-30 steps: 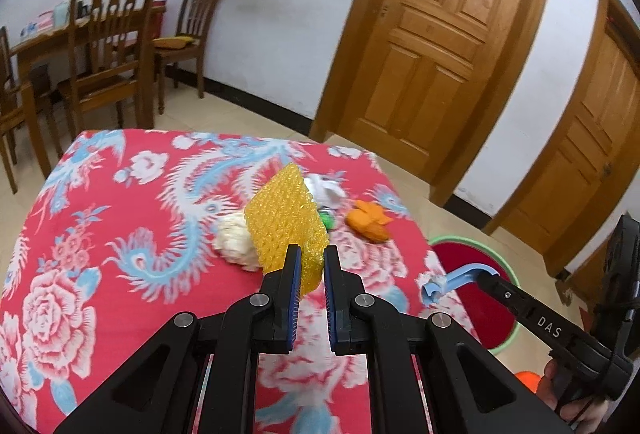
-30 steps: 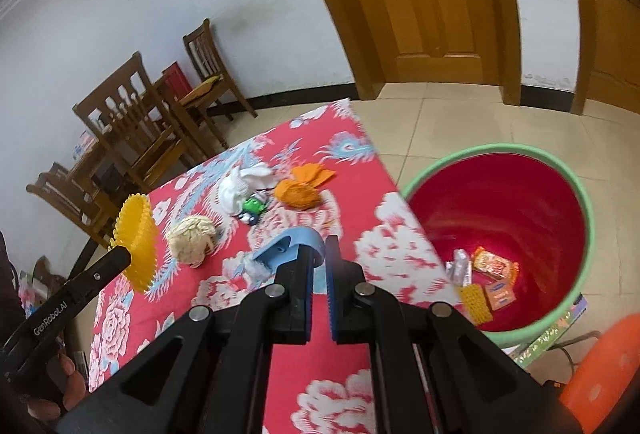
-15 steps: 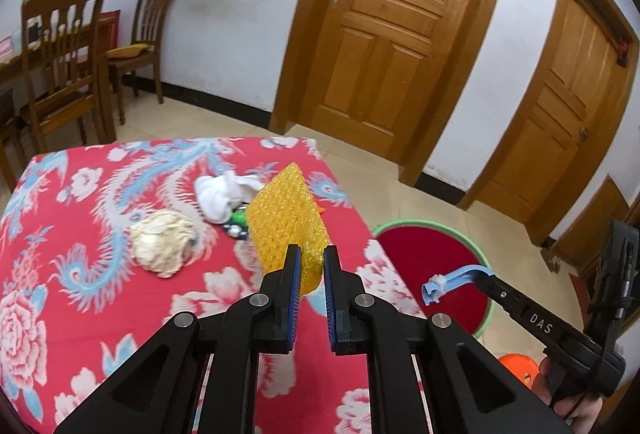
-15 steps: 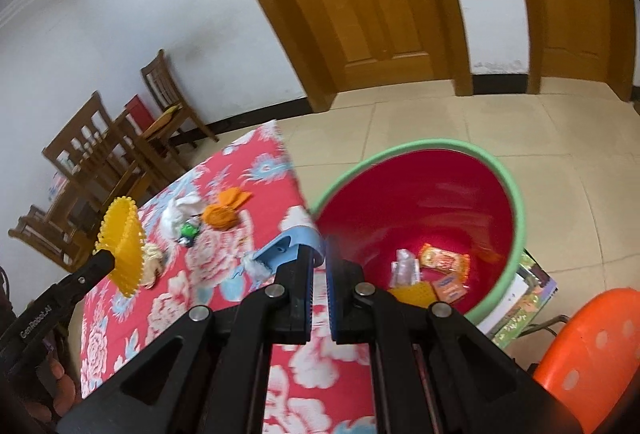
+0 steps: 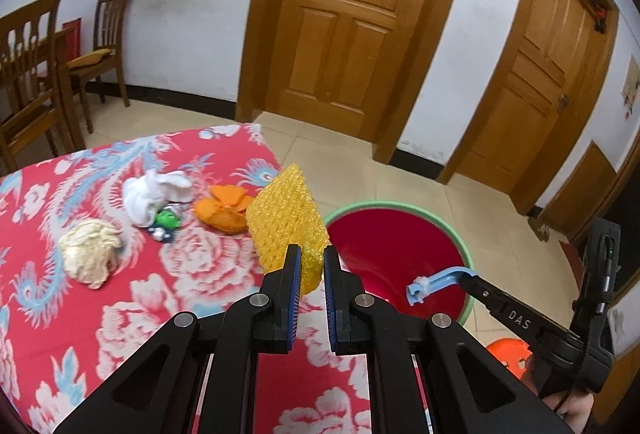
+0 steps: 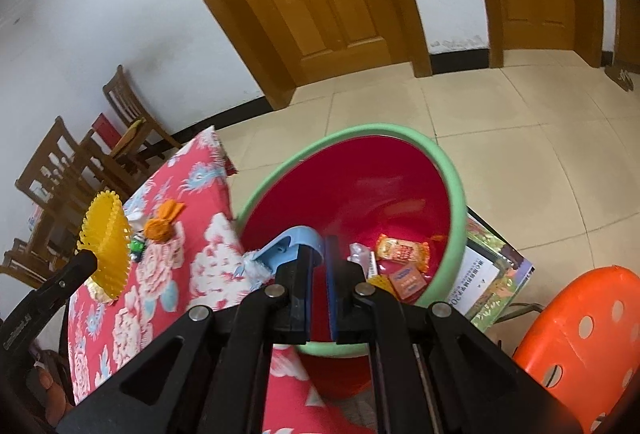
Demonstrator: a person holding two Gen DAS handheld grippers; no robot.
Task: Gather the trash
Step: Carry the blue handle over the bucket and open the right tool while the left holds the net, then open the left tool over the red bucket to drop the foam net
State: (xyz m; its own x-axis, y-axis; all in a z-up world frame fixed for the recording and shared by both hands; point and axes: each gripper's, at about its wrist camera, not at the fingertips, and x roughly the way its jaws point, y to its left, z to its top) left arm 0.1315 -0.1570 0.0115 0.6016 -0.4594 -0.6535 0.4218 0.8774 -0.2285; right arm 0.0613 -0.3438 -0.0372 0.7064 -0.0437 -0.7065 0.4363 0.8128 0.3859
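Note:
My left gripper point(image 5: 307, 258) is shut on a yellow mesh piece point(image 5: 286, 222), held above the table's right edge; it also shows in the right wrist view point(image 6: 106, 238). My right gripper point(image 6: 319, 250) is shut on a blue plastic piece point(image 6: 286, 246) and hangs over the red bin with a green rim point(image 6: 454, 190); the blue piece also shows in the left wrist view point(image 5: 434, 280). The bin point(image 5: 464, 254) holds several wrappers point(image 6: 400, 250). On the red floral tablecloth point(image 5: 200, 274) lie a cream crumpled wad point(image 5: 90, 252), a white tissue point(image 5: 152, 192), a green wrapper point(image 5: 168, 220) and an orange peel point(image 5: 224, 210).
An orange perforated stool point(image 6: 576, 334) stands right of the bin. A printed booklet point(image 6: 492, 266) lies on the tiled floor beside the bin. Wooden chairs point(image 5: 36, 74) stand at the far left, and two wooden doors point(image 5: 352, 22) are behind.
Both grippers have swung right, from over the table towards the bin. The right gripper with the blue piece now hangs over the bin's opening. Both grips are unchanged.

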